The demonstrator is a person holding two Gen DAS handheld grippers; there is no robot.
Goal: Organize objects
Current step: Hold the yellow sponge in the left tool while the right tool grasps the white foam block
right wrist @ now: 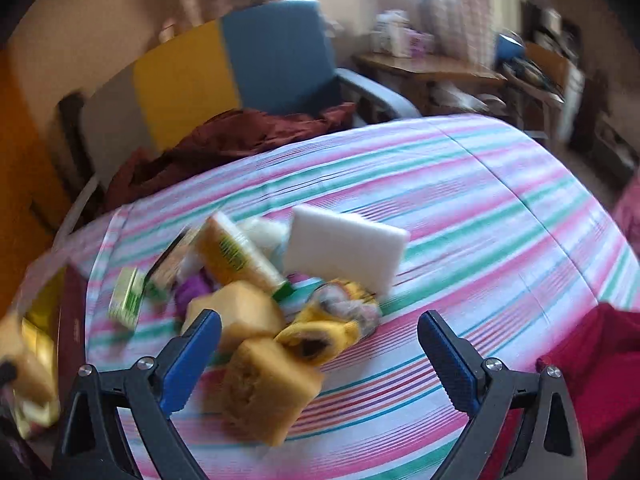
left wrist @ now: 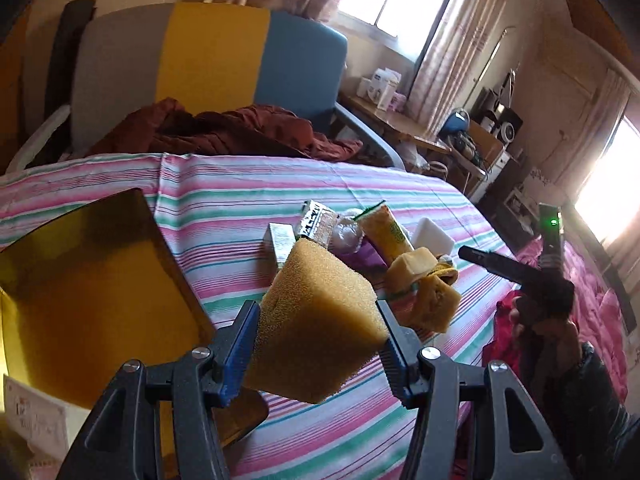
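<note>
Sponge clamped, carried above striped bedsheet [left wrist: 400, 192].
Yellow box [left wrist: 80, 280] is seen left of the pile [left wrist: 360, 236]; yellow sponge [left wrist: 320, 320] is gripped by left gripper [left wrist: 318, 342] before the pile; right gripper [right wrist: 320, 344] is held wide apart, unloaded, over it.

Three yellow sponges [left wrist: 316, 320], one white sponge [right wrist: 344, 244], one yellow tube [right wrist: 236, 252].
</note>
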